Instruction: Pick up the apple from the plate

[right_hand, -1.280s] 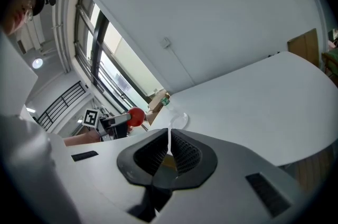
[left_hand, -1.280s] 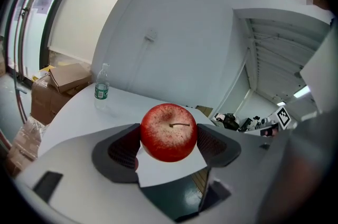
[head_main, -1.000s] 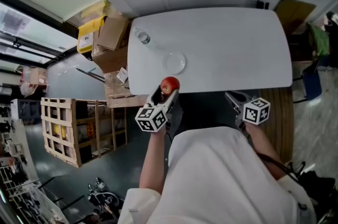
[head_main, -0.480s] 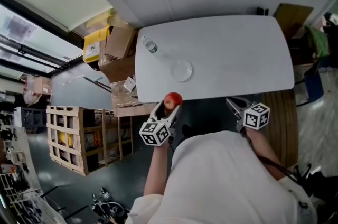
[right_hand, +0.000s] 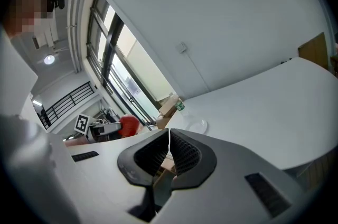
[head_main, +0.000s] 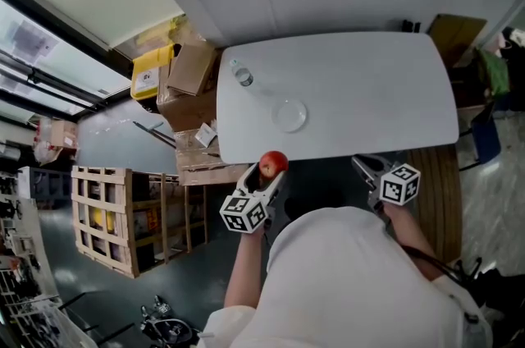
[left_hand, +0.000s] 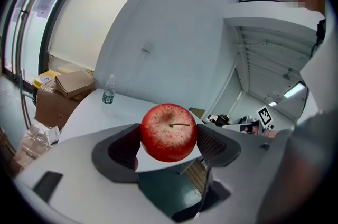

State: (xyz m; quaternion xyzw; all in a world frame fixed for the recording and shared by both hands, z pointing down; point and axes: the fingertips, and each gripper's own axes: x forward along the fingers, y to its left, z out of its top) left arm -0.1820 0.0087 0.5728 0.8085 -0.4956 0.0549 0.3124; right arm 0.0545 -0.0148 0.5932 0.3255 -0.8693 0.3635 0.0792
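A red apple [head_main: 273, 163] [left_hand: 168, 132] is clamped between the jaws of my left gripper [head_main: 267, 171] [left_hand: 168, 145], held in the air just off the near edge of the white table [head_main: 369, 84]. The small clear plate [head_main: 289, 115] [right_hand: 198, 125] sits bare on the table, beyond the apple. My right gripper [head_main: 367, 167] [right_hand: 168, 151] hangs near the table's front edge to the right, jaws pressed together with nothing between them. The apple [right_hand: 128, 124] also shows at the left of the right gripper view.
A water bottle [head_main: 241, 75] [left_hand: 108, 92] stands at the table's far left corner. Cardboard boxes [head_main: 190, 69] and a yellow crate [head_main: 151, 73] lie left of the table, a wooden crate [head_main: 123, 219] lower left. A brown panel [head_main: 448, 33] leans at the far right.
The left gripper with the apple has drawn back from over the table's near edge towards the person. The right gripper has barely moved.
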